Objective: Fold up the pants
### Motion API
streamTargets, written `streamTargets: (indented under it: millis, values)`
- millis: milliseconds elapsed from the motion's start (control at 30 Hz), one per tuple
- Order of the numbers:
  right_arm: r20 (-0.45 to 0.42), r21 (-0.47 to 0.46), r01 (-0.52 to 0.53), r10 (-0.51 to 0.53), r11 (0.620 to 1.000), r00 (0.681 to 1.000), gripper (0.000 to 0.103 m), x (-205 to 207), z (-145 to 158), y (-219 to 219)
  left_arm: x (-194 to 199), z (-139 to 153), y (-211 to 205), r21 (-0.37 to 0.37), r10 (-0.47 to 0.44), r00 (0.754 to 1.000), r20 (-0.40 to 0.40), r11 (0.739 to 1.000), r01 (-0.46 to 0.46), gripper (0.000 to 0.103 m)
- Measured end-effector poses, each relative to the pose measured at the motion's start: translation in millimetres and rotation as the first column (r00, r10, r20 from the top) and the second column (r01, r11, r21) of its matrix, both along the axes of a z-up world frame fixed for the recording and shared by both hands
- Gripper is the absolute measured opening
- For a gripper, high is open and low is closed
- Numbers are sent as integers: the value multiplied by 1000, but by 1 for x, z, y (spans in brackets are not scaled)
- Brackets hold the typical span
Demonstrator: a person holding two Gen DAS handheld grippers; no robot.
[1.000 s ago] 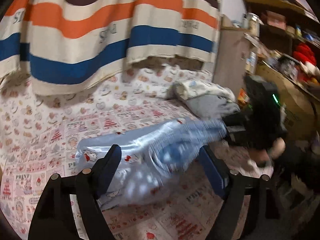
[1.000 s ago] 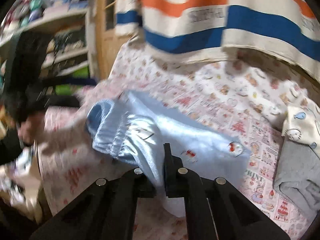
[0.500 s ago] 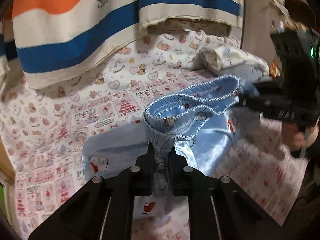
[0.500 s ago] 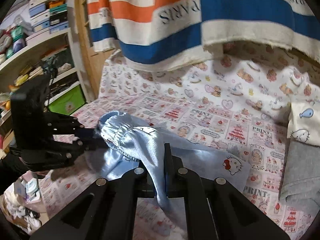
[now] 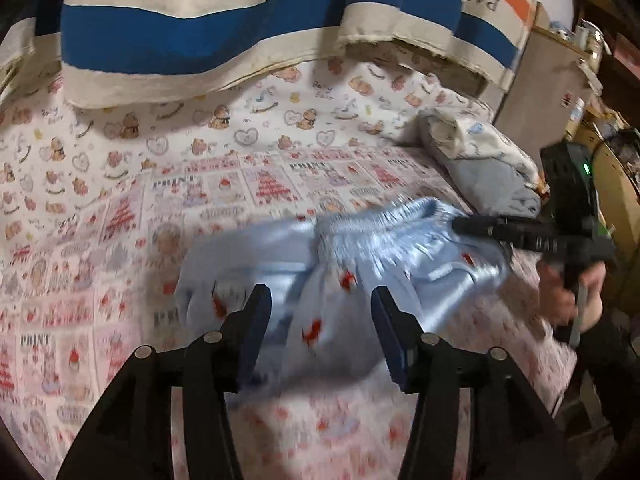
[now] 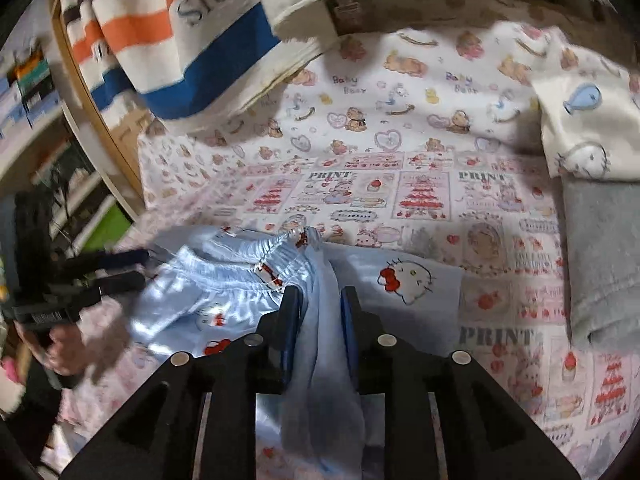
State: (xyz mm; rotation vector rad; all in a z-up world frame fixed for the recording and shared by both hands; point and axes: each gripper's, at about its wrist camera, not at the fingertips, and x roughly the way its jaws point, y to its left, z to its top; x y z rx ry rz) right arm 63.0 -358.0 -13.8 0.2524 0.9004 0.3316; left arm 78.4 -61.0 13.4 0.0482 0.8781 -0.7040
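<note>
The light blue pants (image 5: 360, 272) with small red cat prints lie doubled over on the patterned bed sheet (image 5: 120, 200). Their elastic waistband (image 6: 248, 260) lies on top, pointing left in the right wrist view. My left gripper (image 5: 320, 328) is open and empty just above the pants. My right gripper (image 6: 318, 320) has its jaws a little apart with a hanging fold of the pants (image 6: 320, 360) between them. It also shows at the right of the left wrist view (image 5: 500, 228), at the waistband's end.
A striped blanket (image 5: 200, 32) hangs over the back of the bed. A folded grey garment (image 6: 600, 256) under a cream printed one (image 6: 580, 120) lies at the bed's right side. Shelves (image 6: 48, 152) stand to the left, a cupboard (image 5: 540, 88) to the right.
My left gripper has opened and let go of the waistband. The pants have dropped from the air onto the bed. My right gripper's jaws have parted slightly around the cloth.
</note>
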Motion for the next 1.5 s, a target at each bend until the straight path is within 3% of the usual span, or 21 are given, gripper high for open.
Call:
streamTargets:
  millis: [100, 133, 167, 200, 333, 400, 433, 467, 500, 533, 667, 867, 933, 1000, 1067, 1133, 1200, 1367, 1433, 1467, 1500]
  values:
    - [0, -14, -47, 47, 999, 999, 22, -15, 4, -2, -14, -4, 4, 21, -39, 999, -14, 999, 39, 50]
    - [-6, -7, -62, 62, 998, 998, 22, -19, 4, -3, -17, -7, 3, 44, -40, 999, -12, 998, 41, 45]
    - [-15, 1, -76, 76, 997, 997, 22, -23, 5, -4, -18, -10, 1, 66, -41, 999, -9, 997, 42, 31]
    - [-27, 5, -93, 93, 996, 995, 22, -27, 4, -5, -18, -13, -1, 84, -46, 999, -11, 995, 47, 25]
    - [-36, -67, -126, 124, 990, 992, 22, -42, 0, 0, -13, -26, -2, 71, -36, 998, -57, 997, 40, 21]
    - [-40, -94, -144, 141, 985, 989, 22, -47, -2, 3, -15, -25, -2, 60, -42, 998, -56, 997, 46, 6]
    - [-43, -97, -149, 145, 984, 988, 22, -50, -3, 4, -16, -23, -1, 59, -38, 998, -46, 997, 41, 5]
    - [-39, -103, -143, 140, 984, 989, 21, -51, -3, 4, -18, -21, 0, 62, -29, 999, -31, 998, 31, 4]
    - [-16, -122, -126, 125, 985, 992, 7, -54, 0, 4, -21, -17, 1, 65, -17, 1000, -10, 998, 18, 4]
    - [11, -141, -109, 111, 984, 994, 2, -57, 4, 4, -22, -11, 3, 64, 2, 1000, 18, 998, -3, 4]
    - [101, -166, -79, 97, 983, 990, 2, -59, 20, 3, -15, 7, 16, 32, 37, 998, 44, 999, -39, 4]
    - [57, -200, -85, 98, 976, 994, 2, -53, 7, 6, -7, -18, 22, 120, 48, 998, -34, 992, -43, 13]
    - [88, -179, -71, 88, 981, 992, 3, -56, 8, 2, -14, -16, 25, 81, 27, 1000, -9, 996, -27, 17]
    - [113, -147, -69, 86, 987, 990, 3, -56, 12, -2, -19, -6, 27, 31, 18, 999, 39, 999, -19, 38]
    - [121, -127, -73, 88, 989, 989, 5, -52, 17, -2, -20, 8, 25, -10, 11, 997, 74, 1000, -11, 47]
    - [110, -101, -94, 105, 990, 988, 18, -41, 20, 1, -16, 15, 16, -6, 1, 997, 81, 1000, -1, 47]
    - [94, -78, -124, 131, 989, 987, 49, -31, 20, 7, -11, 16, 4, 31, -13, 997, 82, 999, 10, 47]
    - [4, -14, -239, 239, 971, 971, 49, -4, -1, 32, 11, -14, -21, 95, -31, 999, -32, 995, 34, 46]
    - [-68, -56, -267, 263, 962, 962, 49, 8, -19, 47, 19, -28, -28, 114, -16, 998, -56, 993, 23, 46]
    - [-68, -99, -255, 250, 962, 966, 40, 10, -23, 52, 22, -31, -31, 121, -14, 999, -50, 992, 20, 35]
    - [-52, -146, -250, 245, 957, 968, 21, 11, -24, 58, 23, -33, -33, 120, -14, 999, -45, 993, 19, 21]
